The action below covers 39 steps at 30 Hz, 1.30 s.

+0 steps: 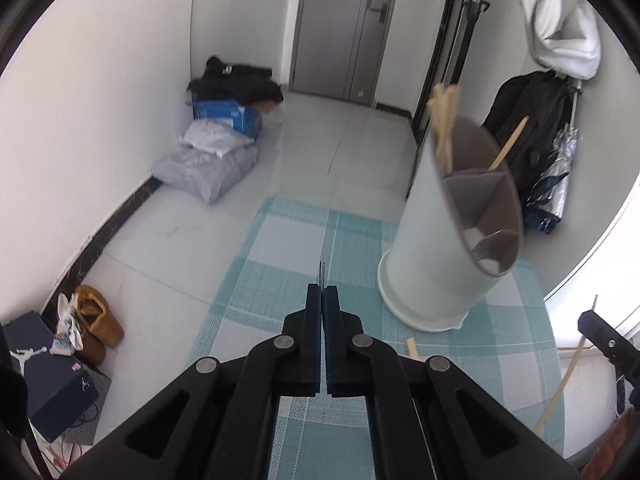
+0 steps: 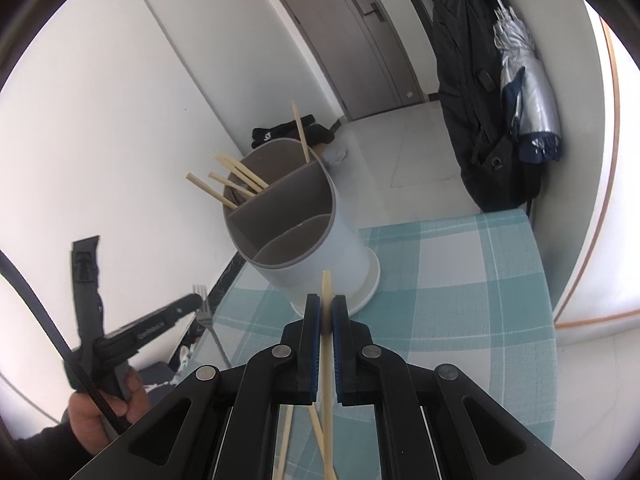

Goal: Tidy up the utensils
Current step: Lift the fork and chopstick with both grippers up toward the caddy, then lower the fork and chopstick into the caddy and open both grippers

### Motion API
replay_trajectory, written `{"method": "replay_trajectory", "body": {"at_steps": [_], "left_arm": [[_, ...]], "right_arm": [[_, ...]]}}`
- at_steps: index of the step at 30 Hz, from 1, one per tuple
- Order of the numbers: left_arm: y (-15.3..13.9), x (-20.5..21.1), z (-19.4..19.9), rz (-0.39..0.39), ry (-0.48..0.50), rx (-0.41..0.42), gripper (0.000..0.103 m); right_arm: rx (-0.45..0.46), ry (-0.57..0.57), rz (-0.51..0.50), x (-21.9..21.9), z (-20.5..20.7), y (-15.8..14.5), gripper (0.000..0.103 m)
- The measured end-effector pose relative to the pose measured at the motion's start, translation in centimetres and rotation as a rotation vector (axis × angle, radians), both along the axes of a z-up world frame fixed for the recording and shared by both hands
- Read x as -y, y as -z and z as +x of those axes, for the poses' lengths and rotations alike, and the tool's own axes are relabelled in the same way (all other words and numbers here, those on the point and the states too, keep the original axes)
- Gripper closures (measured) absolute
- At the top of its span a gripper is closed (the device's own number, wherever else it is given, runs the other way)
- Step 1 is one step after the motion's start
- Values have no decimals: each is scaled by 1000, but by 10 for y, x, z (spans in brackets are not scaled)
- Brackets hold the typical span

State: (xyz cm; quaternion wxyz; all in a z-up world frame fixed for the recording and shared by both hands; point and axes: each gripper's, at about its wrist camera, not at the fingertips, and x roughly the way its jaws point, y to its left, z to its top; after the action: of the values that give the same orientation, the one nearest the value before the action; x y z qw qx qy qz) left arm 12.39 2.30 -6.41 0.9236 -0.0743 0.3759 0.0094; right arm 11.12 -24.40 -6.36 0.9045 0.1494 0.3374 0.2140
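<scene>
A white utensil holder (image 1: 436, 240) with grey divided compartments stands on the teal checked table (image 1: 288, 248); it also shows in the right wrist view (image 2: 316, 240). Several wooden chopsticks (image 2: 236, 178) stand in its far compartments. My left gripper (image 1: 322, 300) is shut on a metal fork, whose thin tines (image 1: 322, 272) stick out ahead; the fork (image 2: 202, 304) also shows in the right wrist view. My right gripper (image 2: 326, 308) is shut on a wooden chopstick (image 2: 327, 292), just in front of the holder.
More chopsticks (image 2: 286, 440) lie on the table below my right gripper. Bags and boxes (image 1: 216, 152) sit on the floor by the wall, shoes (image 1: 94, 320) at left. A dark bag (image 2: 472, 112) and umbrella (image 2: 524, 92) hang at right.
</scene>
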Motion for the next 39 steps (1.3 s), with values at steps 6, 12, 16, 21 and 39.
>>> {"method": "replay_trajectory", "body": {"at_steps": [6, 12, 16, 21, 39], "left_arm": [[-28, 9, -25, 6, 28, 109, 103], [-43, 19, -38, -3, 65, 145, 103], [-51, 26, -45, 7, 87, 159, 103], [-71, 30, -52, -13, 118, 181, 103], [-156, 31, -18, -94, 124, 326, 103]], "right_arm": [[50, 13, -15, -4, -11, -9, 98], [69, 39, -15, -6, -20, -14, 98], [82, 52, -15, -7, -25, -21, 98], [128, 64, -10, -7, -28, -41, 98], [336, 82, 22, 1, 19, -165, 98]]}}
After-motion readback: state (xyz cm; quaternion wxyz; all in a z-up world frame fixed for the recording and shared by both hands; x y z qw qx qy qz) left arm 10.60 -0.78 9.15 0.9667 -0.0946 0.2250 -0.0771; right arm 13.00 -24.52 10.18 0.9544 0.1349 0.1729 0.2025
